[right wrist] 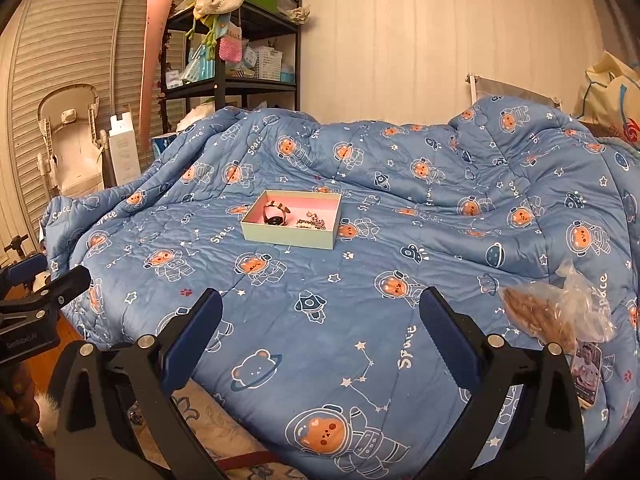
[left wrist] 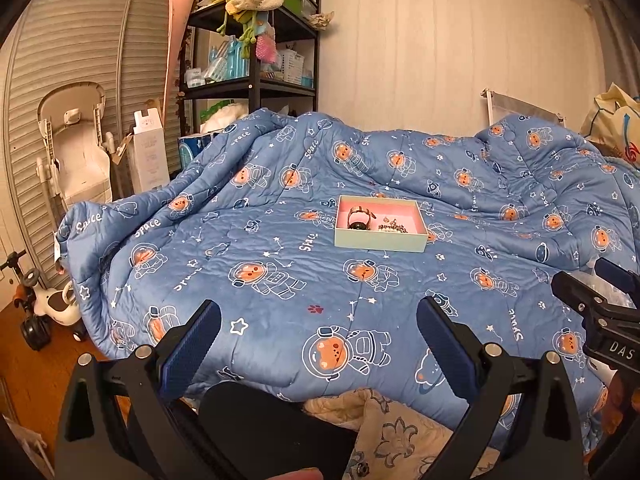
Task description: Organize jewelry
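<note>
A shallow pale green box with a pink inside [left wrist: 380, 238] [right wrist: 288, 237] lies on the blue space-print quilt [left wrist: 280, 280] [right wrist: 360, 320]. In it are a watch with a dark face [left wrist: 357, 219] [right wrist: 275, 214] at the left and a small heap of chain jewelry [left wrist: 394, 225] [right wrist: 312, 222] at the right. My left gripper [left wrist: 319, 316] is open and empty, well short of the box. My right gripper [right wrist: 321, 302] is open and empty, near the quilt's front edge. Each gripper shows at the other view's side edge.
A clear plastic bag with brown contents [right wrist: 556, 312] and a small card [right wrist: 586, 372] lie on the quilt at the right. A black shelf rack [left wrist: 256, 80], a baby chair [left wrist: 76, 148] and a ride-on toy [left wrist: 44, 308] stand left of the bed.
</note>
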`<state>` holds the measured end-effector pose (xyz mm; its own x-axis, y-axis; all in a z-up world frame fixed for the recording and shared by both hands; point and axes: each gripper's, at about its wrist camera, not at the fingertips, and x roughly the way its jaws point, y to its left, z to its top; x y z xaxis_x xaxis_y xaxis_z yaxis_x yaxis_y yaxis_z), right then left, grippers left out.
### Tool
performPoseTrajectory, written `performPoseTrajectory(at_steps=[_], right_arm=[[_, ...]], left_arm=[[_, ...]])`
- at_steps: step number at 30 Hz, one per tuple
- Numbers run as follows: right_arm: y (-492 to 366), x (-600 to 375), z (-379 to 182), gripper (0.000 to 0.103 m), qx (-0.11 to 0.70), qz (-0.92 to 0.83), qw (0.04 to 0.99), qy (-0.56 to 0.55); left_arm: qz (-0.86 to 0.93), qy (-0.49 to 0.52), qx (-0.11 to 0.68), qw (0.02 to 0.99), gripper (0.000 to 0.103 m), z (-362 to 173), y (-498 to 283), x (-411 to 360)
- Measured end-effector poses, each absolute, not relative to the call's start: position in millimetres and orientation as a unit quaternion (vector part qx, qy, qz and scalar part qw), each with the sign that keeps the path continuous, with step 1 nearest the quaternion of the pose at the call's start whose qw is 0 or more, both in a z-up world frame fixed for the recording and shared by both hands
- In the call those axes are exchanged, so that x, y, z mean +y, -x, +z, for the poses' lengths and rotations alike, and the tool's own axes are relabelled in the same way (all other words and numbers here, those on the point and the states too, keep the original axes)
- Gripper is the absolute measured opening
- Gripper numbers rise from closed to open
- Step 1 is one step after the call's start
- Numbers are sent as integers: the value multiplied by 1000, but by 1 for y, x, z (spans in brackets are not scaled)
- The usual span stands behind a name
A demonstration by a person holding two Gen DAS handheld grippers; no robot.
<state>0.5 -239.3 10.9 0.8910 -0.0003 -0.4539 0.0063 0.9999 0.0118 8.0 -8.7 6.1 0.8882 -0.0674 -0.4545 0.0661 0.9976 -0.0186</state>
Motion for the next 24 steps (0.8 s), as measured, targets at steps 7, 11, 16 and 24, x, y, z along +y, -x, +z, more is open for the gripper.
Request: performPoseTrajectory(at_steps=[7, 11, 16, 24], right_arm=[[1, -240, 13, 97, 230, 1, 973, -3], [1, -240, 13, 97, 229, 3, 973, -1], [1, -240, 13, 97, 228, 3, 974, 0], [1, -240, 13, 97, 228, 4, 974, 0]], left_arm=[[-30, 2, 229, 973, 96, 8, -6, -8], [-29, 1, 225, 974, 96, 9, -5, -9], [-29, 1, 225, 974, 96, 9, -5, -9], [-29, 0, 225, 974, 96, 9, -5, -9]])
